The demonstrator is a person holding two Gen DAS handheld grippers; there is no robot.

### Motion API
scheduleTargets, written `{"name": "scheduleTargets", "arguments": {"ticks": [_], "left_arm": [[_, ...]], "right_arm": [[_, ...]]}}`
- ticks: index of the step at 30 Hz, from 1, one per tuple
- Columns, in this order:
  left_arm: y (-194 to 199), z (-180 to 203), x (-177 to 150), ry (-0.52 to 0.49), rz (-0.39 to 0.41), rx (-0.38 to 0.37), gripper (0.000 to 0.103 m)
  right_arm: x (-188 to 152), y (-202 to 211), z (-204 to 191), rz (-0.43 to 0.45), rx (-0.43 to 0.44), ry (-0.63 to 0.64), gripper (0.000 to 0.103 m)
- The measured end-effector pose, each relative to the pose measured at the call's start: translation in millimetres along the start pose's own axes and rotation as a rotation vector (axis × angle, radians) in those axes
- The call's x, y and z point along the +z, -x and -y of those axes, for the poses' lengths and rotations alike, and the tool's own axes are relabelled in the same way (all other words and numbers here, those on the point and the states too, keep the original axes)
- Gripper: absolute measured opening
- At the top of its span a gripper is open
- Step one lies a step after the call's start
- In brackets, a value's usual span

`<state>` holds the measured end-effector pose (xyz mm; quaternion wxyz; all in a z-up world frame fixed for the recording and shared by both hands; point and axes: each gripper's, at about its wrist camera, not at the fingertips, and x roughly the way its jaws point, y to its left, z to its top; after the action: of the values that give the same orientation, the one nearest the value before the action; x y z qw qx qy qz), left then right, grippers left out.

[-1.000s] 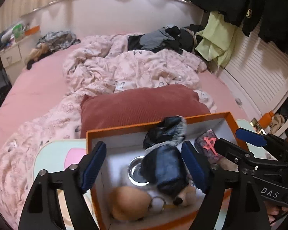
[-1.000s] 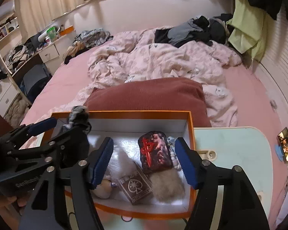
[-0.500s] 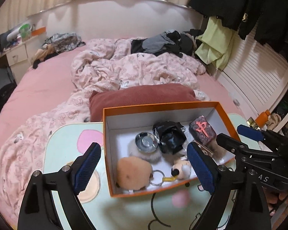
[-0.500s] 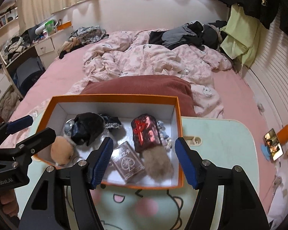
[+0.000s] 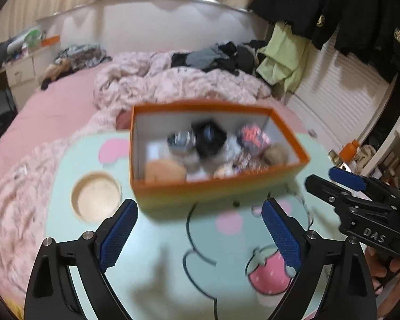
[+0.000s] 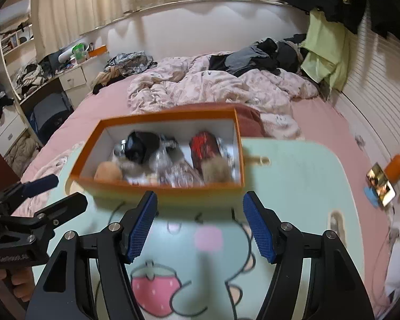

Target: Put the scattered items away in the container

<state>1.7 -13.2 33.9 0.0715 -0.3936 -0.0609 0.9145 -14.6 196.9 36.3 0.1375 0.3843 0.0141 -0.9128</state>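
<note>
An orange box (image 5: 216,186) with white inner walls stands on the mint-green lap table (image 5: 173,261); it also shows in the right wrist view (image 6: 160,186). Inside lie a black bundle (image 5: 209,140), a metal tin (image 5: 181,140), a tan plush (image 5: 164,169), a red-and-black case (image 6: 204,150) and a fur pompom (image 6: 217,169). My left gripper (image 5: 198,236) is open and empty, hovering over the table in front of the box. My right gripper (image 6: 200,226) is open and empty, also in front of the box.
The table has a round cup recess (image 5: 96,200) at its left and a strawberry print (image 6: 154,292). Behind the box are a red cushion (image 6: 249,120), a pink bed with a rumpled duvet (image 6: 208,90), and clothes. A phone (image 6: 381,186) and orange bottle (image 6: 396,166) sit at right.
My left gripper released the black bundle into the box. Both grippers have pulled back from the box and now hang open over the table's front.
</note>
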Motion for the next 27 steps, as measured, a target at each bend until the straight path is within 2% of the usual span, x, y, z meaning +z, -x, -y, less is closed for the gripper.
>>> {"name": "scheduleTargets", "arguments": {"ticks": [6, 8, 11, 13, 15, 16, 18, 20, 27], "left_arm": [[-26.1, 0.1, -39.8, 0.065, -0.032, 0.056, 0.094], [-35.2, 5.3, -46.9, 0.041, -0.068, 0.059, 0.094], [-38.7, 17.3, -54.0, -0.034, -0.054, 0.119, 0.097], [-42.6, 22.2, -56.8, -0.063, -0.054, 0.143, 0.102], [-44.1, 25.5, -57.5, -0.08, -0.058, 0.154, 0.103], [-43.7, 25.3, -58.0, -0.079, -0.057, 0.152, 0.103], [-42.5, 25.0, -58.9, -0.079, -0.054, 0.151, 0.103], [-43.0, 26.1, -58.5, -0.078, -0.053, 0.153, 0.103], [-44.3, 29.4, -55.3, -0.078, -0.053, 0.155, 0.103]], "right_arm": [[-47.8, -17.6, 1.0, -0.052, -0.056, 0.016, 0.067], [-57.8, -23.4, 2.1, -0.076, -0.066, 0.013, 0.067], [-66.6, -29.5, 5.6, -0.111, -0.055, 0.004, 0.067], [-69.3, -32.9, 8.8, -0.125, -0.07, 0.002, 0.067], [-72.1, -36.2, 10.6, -0.132, -0.1, 0.015, 0.076], [-73.3, -37.9, 10.4, -0.134, -0.124, 0.026, 0.084], [-75.7, -37.8, 14.8, -0.118, -0.128, 0.007, 0.09], [-77.3, -39.6, 20.8, -0.113, -0.147, -0.013, 0.103], [-76.2, -38.7, 27.5, -0.089, -0.153, -0.018, 0.103]]}}
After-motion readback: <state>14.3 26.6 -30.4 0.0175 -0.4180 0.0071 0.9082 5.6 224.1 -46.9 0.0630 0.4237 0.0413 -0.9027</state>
